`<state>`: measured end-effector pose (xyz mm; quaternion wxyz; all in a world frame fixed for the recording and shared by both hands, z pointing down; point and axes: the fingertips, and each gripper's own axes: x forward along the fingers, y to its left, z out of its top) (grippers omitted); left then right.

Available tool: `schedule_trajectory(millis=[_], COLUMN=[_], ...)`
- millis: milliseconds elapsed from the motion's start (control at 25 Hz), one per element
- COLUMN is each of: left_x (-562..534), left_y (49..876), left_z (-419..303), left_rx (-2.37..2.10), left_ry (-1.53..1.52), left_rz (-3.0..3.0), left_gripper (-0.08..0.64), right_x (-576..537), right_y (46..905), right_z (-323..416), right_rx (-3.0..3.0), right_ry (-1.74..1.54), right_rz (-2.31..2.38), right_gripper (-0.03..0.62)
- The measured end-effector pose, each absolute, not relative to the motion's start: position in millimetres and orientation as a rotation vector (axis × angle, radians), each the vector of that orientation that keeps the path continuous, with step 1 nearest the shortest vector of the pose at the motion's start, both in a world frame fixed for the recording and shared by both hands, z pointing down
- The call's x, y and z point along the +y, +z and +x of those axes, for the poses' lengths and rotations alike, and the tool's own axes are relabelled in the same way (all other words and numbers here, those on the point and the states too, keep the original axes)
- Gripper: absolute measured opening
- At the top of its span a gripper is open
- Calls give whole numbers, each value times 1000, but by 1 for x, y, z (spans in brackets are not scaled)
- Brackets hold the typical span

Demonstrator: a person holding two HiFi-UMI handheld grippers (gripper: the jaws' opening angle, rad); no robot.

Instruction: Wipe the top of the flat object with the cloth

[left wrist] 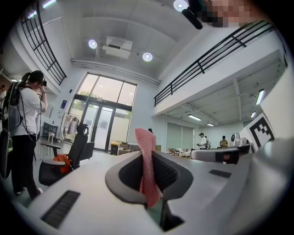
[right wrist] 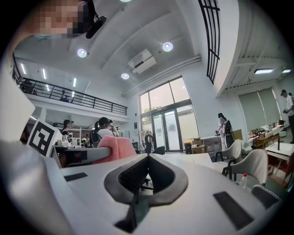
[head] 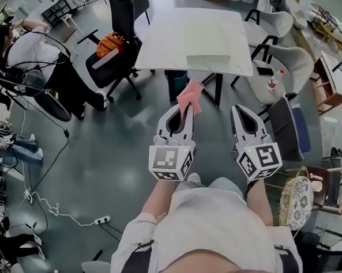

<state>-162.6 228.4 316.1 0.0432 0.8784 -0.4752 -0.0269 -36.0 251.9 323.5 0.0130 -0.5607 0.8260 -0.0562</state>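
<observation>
My left gripper [head: 185, 110] is shut on a pink cloth [head: 191, 96], which sticks up past its tips. In the left gripper view the cloth [left wrist: 147, 160] is pinched upright between the jaws. My right gripper [head: 241, 108] is beside it, shut with nothing in it; its jaws meet at the tips [right wrist: 147, 157]. Both are held in the air over the floor, short of the white table [head: 171, 40]. A flat white slab [head: 209, 61] lies near the table's front right edge. From the right gripper view the cloth [right wrist: 115, 148] shows to the left.
A black office chair [head: 117, 52] with an orange bag stands left of the table. Grey chairs [head: 290, 59] and a bottle [head: 274, 79] are at the right, a wicker chair [head: 296, 197] is close by my right side. A person [head: 36, 57] stands far left. Cables and a power strip [head: 101, 220] lie on the floor.
</observation>
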Motion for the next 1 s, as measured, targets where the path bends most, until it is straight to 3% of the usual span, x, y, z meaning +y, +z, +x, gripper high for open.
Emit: schedule_trajectory(millis=[1000], left_x=[80], left_y=[324], left_z=[-110], left_rx=[-1568], left_ry=[-74], left_rz=[2604], left_gripper=[35], right_x=[96], right_y=[331], right_z=[25], right_rx=[2632], right_ry=[-184], right_rz=[-1649], right_gripper=[9])
